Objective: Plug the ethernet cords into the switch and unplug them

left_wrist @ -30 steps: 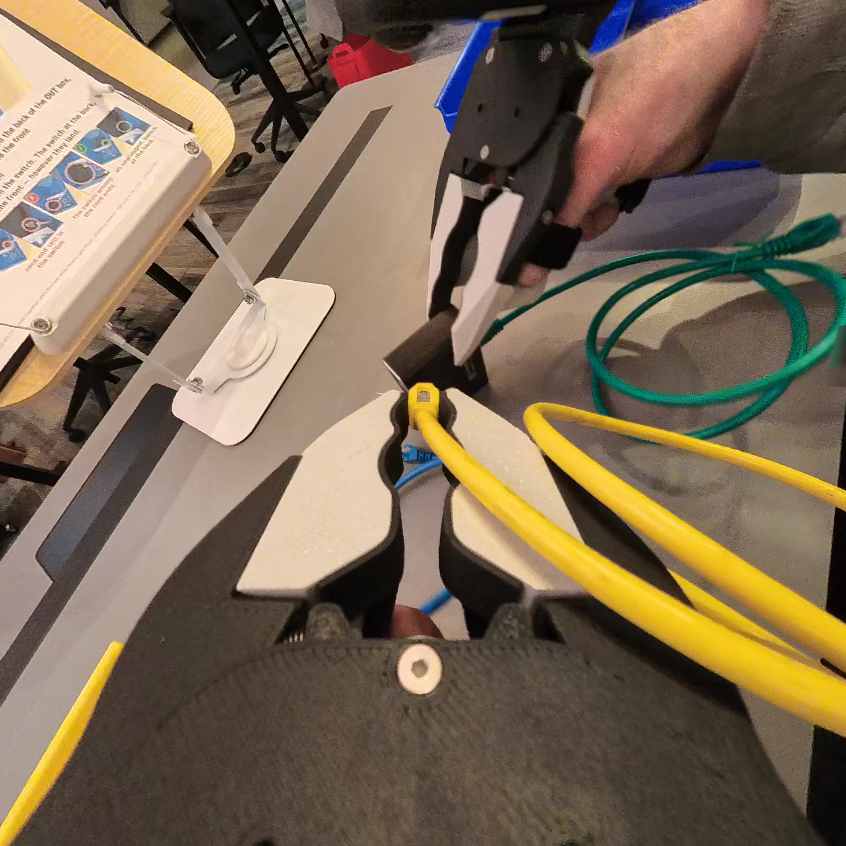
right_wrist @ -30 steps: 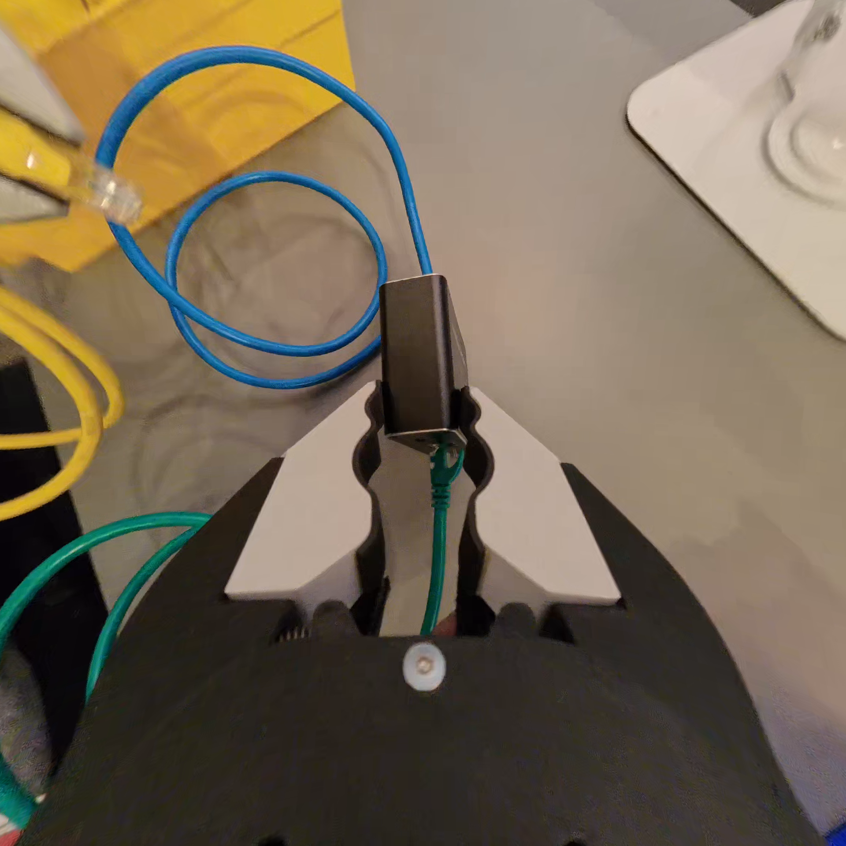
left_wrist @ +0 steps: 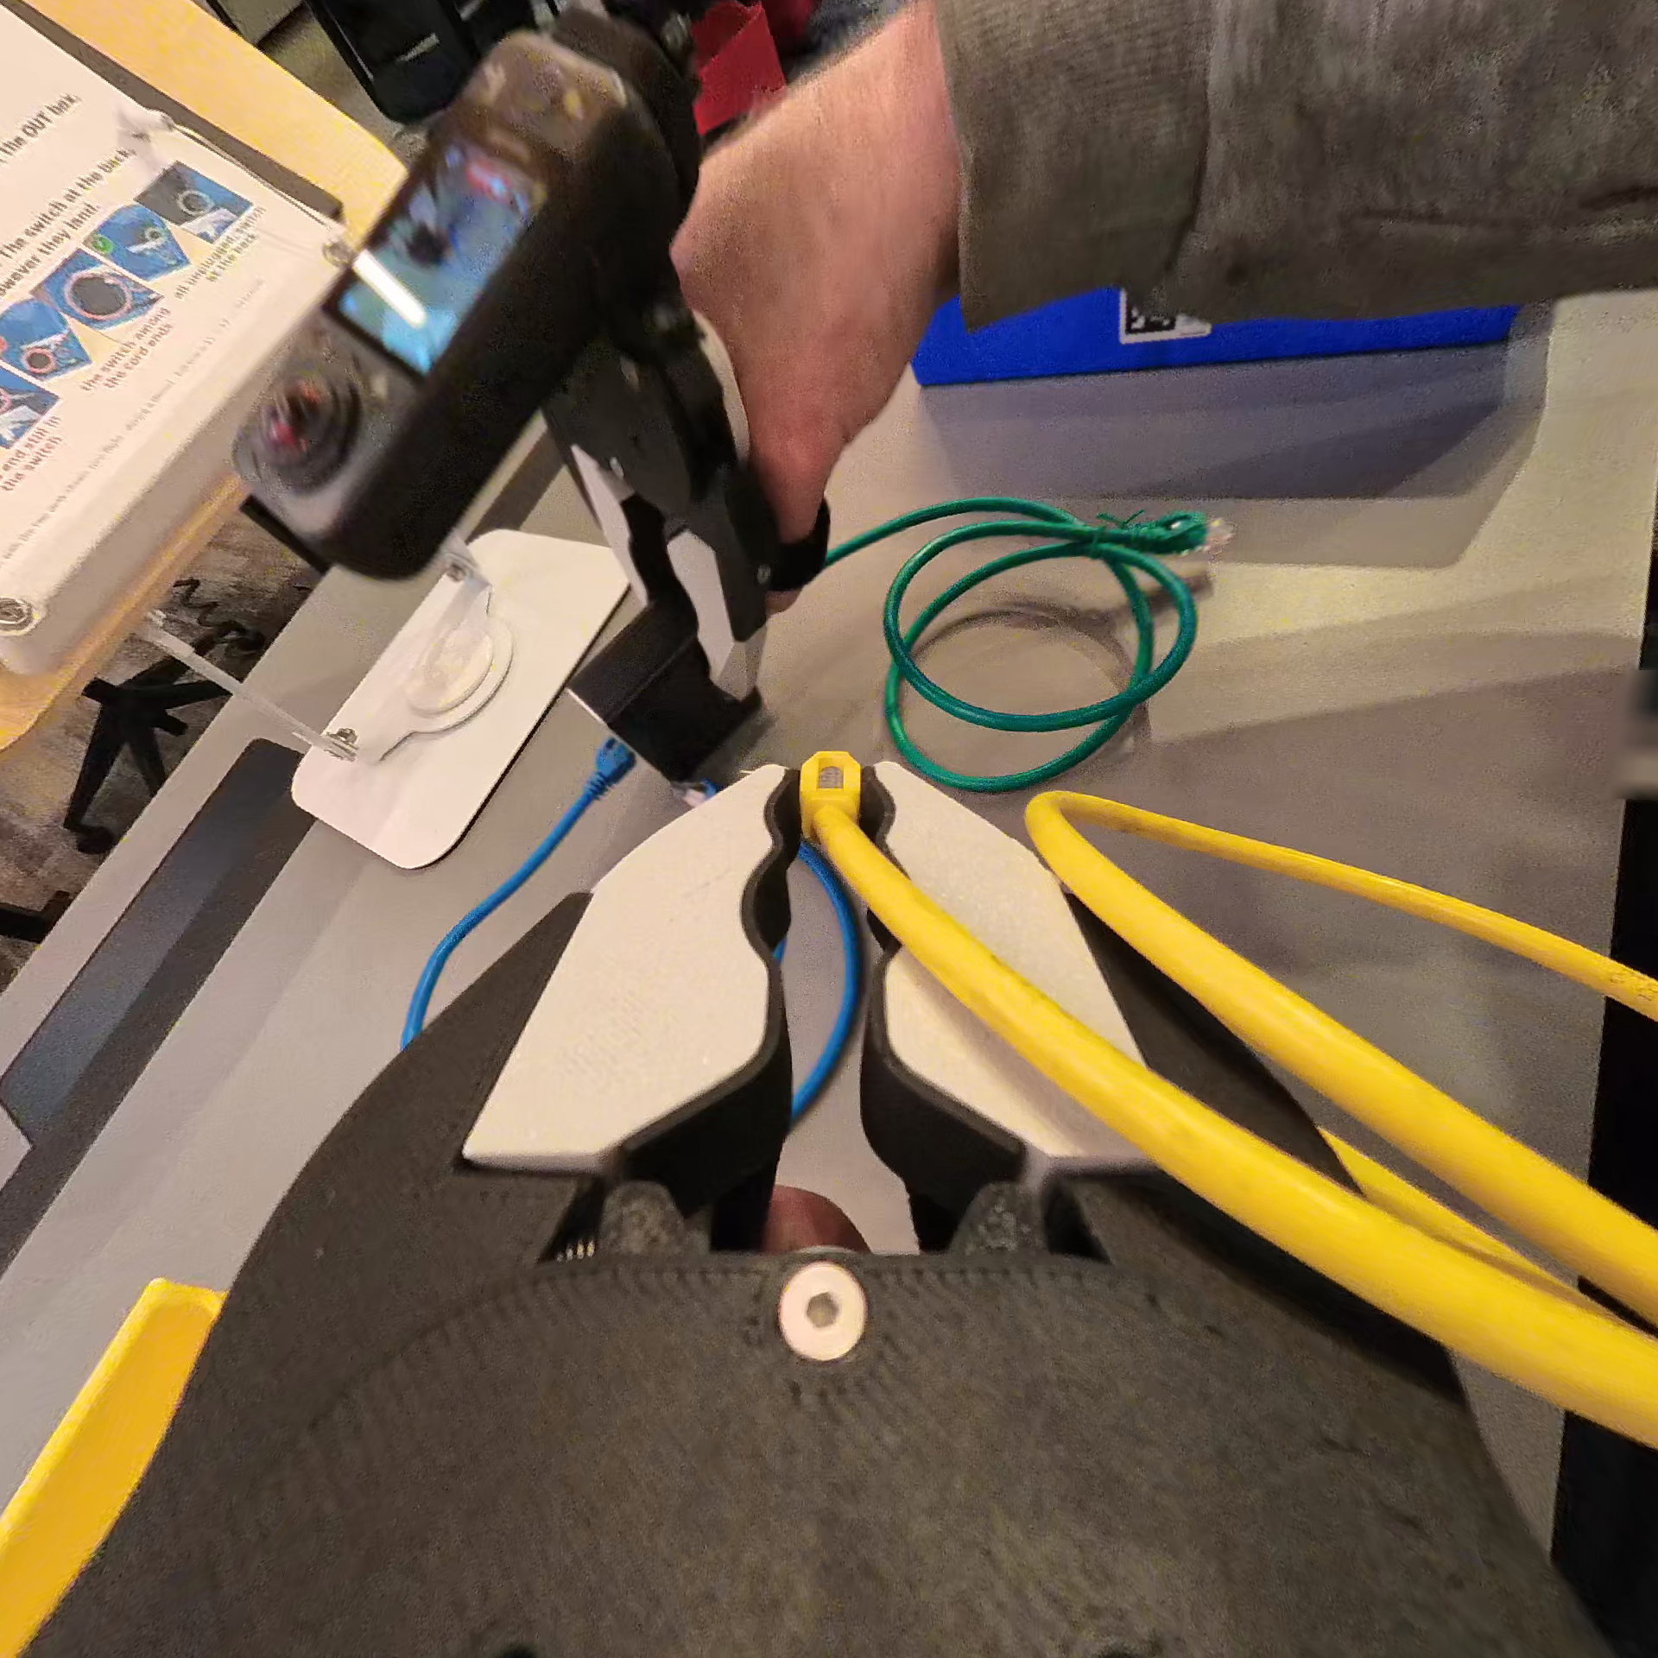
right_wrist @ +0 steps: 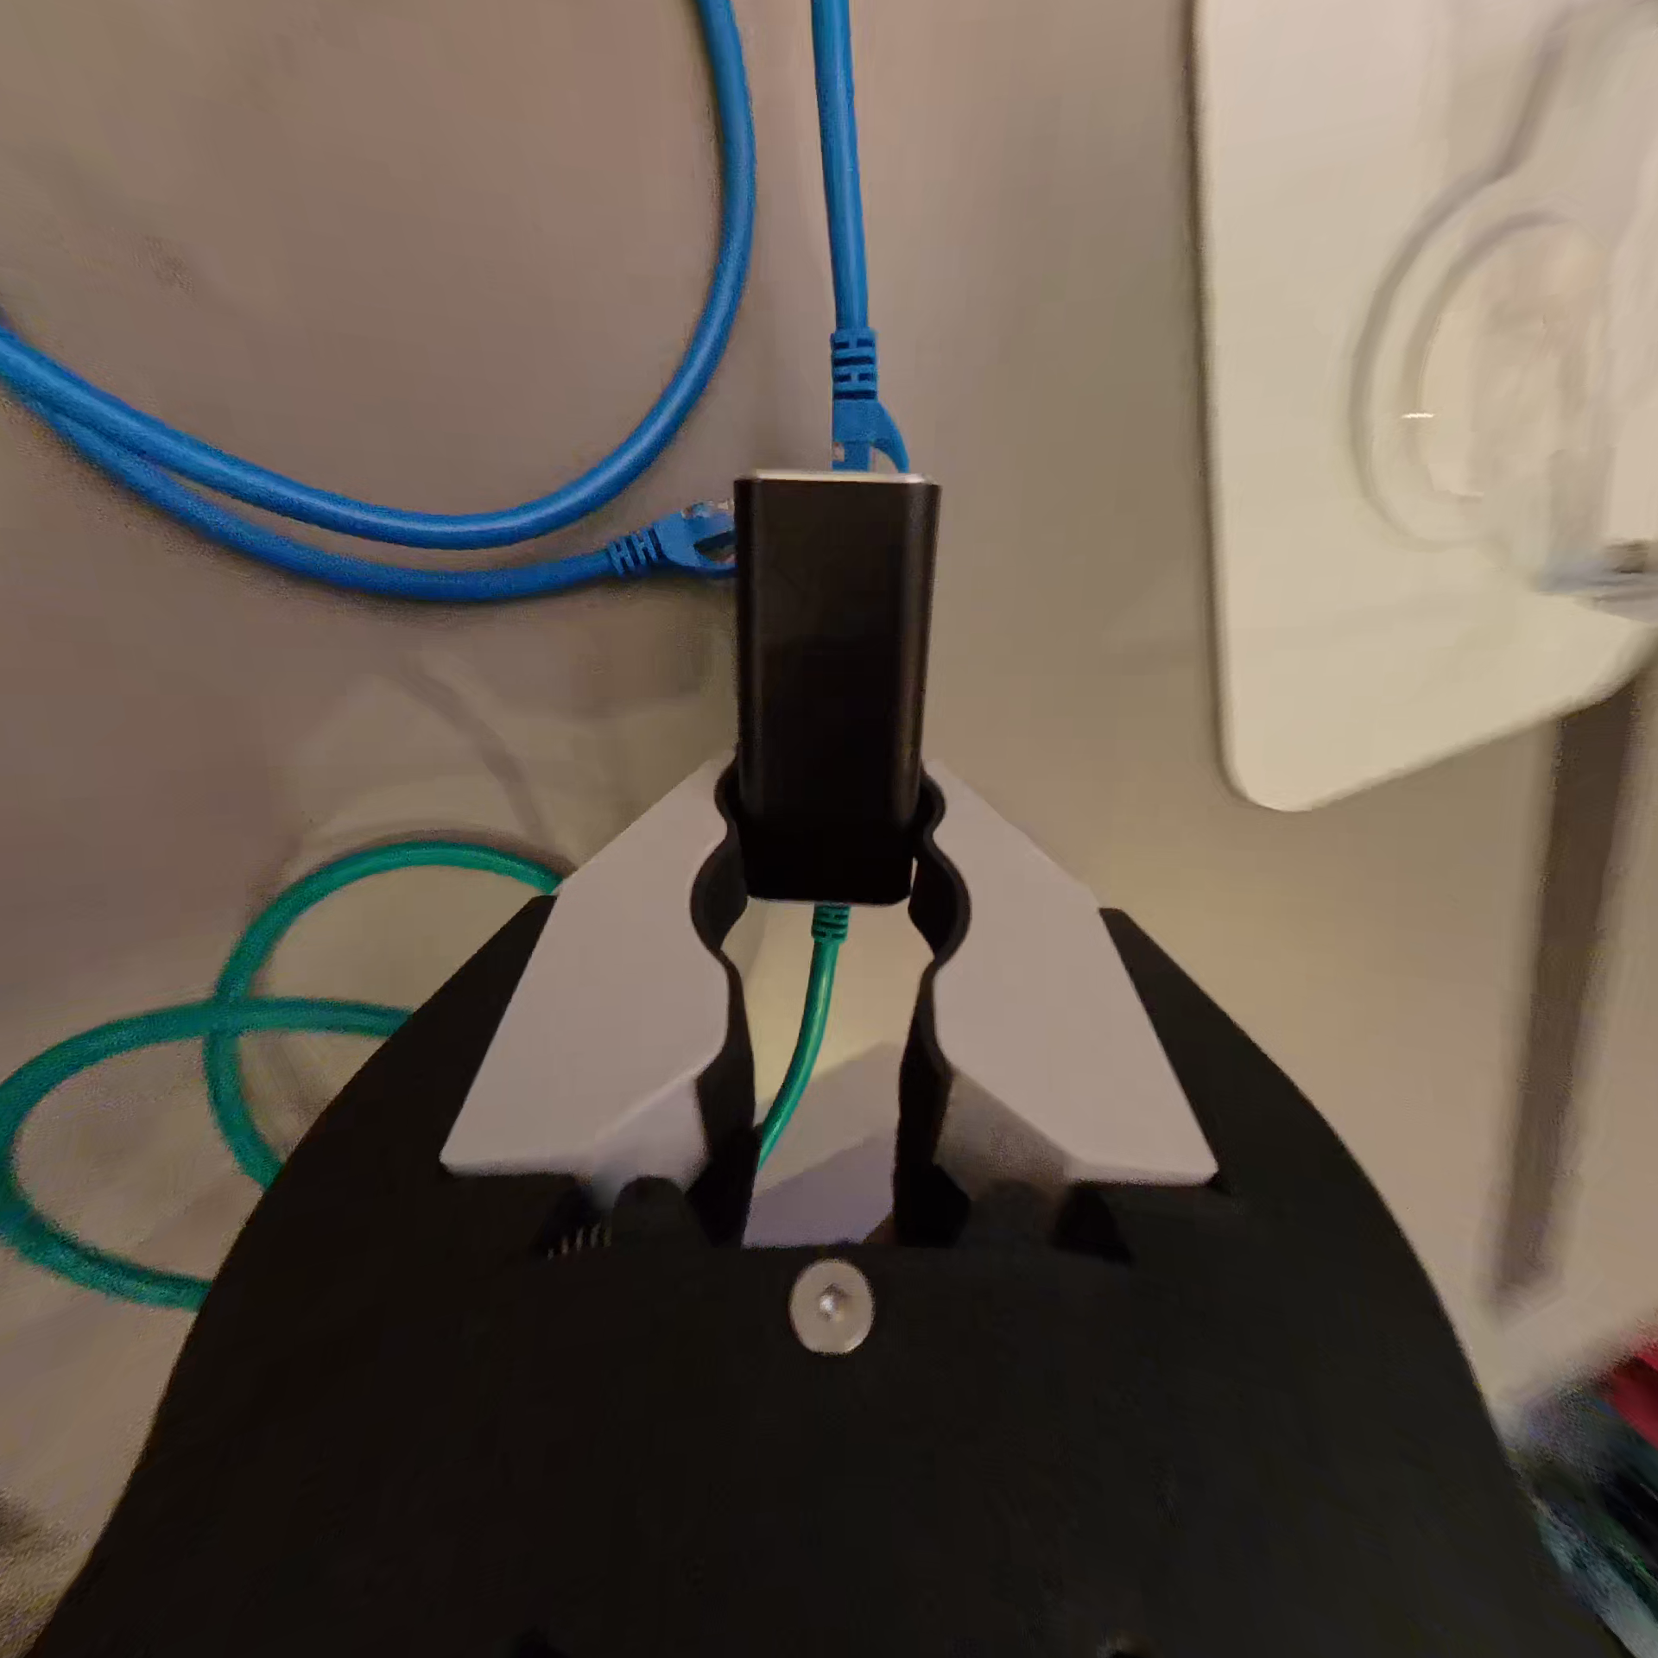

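Two grippers in view, both clamped. Left gripper [left_wrist: 834, 789]: tips pinched together on yellow ethernet plug [left_wrist: 830, 779], yellow cord [left_wrist: 1077, 1032] trailing back over the right-hand finger toward the near right edge of the grey tabletop [left_wrist: 1301, 700], second yellow loop just beside it. Right gripper [right_wrist: 830, 825]: closed on the rear end of the black switch [right_wrist: 834, 646], held lengthwise between the fingertips, front end pointing away. Seen from the left wrist camera as right gripper [left_wrist: 695, 628] tilted down over the middle of the tabletop, switch [left_wrist: 650, 691] low, at or just above the surface, contact not clear; hand [left_wrist: 807, 296] in grey sleeve [left_wrist: 1301, 152] on its grip, camera [left_wrist: 422, 305] mounted on top. Green cord [right_wrist: 798, 1059] entering the rear face of the switch, running back between the right gripper's fingers; rest of it coiled on the tabletop, free green plug [left_wrist: 1184, 529] toward the far right. Blue cord [right_wrist: 843, 224] with one plug at the front face of the switch, seated or not cannot tell; second blue plug [right_wrist: 691, 538] lying against the switch's left side, loop spread over the tabletop to the left. White stand base [left_wrist: 466, 709] near the left edge of the tabletop, just beside the switch, carrying a tilted instruction sheet [left_wrist: 108, 341]. Blue bin [left_wrist: 1301, 345] at the far edge, yellow bin [left_wrist: 99, 1471] edge at the near left corner.
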{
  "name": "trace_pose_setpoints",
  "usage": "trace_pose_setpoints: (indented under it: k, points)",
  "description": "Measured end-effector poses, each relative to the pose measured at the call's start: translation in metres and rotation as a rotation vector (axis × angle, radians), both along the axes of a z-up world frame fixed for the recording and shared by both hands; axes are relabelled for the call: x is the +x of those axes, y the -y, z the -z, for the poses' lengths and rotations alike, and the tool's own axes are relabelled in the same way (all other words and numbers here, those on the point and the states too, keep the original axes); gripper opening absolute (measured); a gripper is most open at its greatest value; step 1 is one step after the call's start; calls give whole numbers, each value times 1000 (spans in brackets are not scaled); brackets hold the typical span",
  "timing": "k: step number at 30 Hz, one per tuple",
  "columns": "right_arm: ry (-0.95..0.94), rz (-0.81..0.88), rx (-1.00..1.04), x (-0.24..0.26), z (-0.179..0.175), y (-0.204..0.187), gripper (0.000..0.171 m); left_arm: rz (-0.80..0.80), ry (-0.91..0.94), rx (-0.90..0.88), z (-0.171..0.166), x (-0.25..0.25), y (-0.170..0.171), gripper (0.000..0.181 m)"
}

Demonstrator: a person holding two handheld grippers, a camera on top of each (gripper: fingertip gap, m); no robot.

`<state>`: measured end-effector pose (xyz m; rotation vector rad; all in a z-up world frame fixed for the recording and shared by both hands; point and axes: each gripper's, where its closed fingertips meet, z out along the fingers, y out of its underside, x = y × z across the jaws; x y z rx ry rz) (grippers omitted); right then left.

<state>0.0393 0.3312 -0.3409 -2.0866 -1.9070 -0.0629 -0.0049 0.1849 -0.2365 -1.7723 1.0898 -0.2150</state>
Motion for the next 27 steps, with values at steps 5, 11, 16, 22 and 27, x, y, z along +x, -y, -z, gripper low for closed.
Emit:
trace_pose_setpoints:
  k: [5,11,16,22,27]
  points:
    - [-15,-77,-316,24,0,33,30,5,21,-11,-1,2,1,12]
    - [250,-142,-150,35,17,25,35,10,14,-29,5,6,0,12]
    - [246,-157,-83,20,32,19,47,-1,13,-20,2,1,1,12]
    - [38,-177,-100,15,31,27,46,-17,30,-11,-1,-5,-3,12]
    - [-107,-243,-70,10,13,45,46,-26,57,25,-12,-4,-5,12]
